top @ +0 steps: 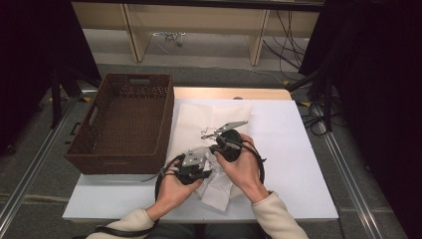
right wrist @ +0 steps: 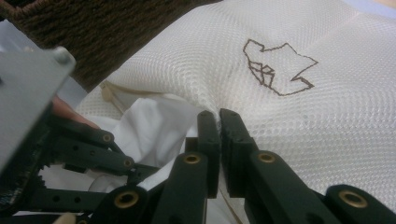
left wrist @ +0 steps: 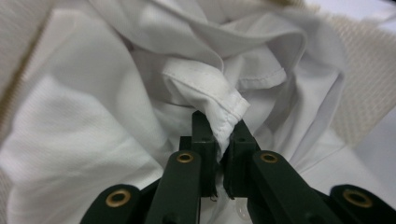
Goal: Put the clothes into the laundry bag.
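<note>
A cream mesh bag (top: 199, 117) with a brown stitched outline (right wrist: 275, 70) lies on the white table (top: 293, 154). A white garment (top: 216, 191) spills from the bag's near end. My left gripper (left wrist: 219, 126) is shut on a folded hem of that white garment (left wrist: 93, 140). In the high view the left gripper (top: 209, 162) sits at the garment's left side. My right gripper (right wrist: 218, 116) is shut at the edge of the mesh bag (right wrist: 303, 130), pinching its fabric, and stands just beyond the left one (top: 218, 144). The two grippers almost touch.
A brown wicker basket (top: 117, 163) stands with nothing in it at the table's left edge, next to the bag; its wall (right wrist: 93, 32) is in the right gripper view. Both forearms come in from the bottom. Bare table lies to the right of the hands.
</note>
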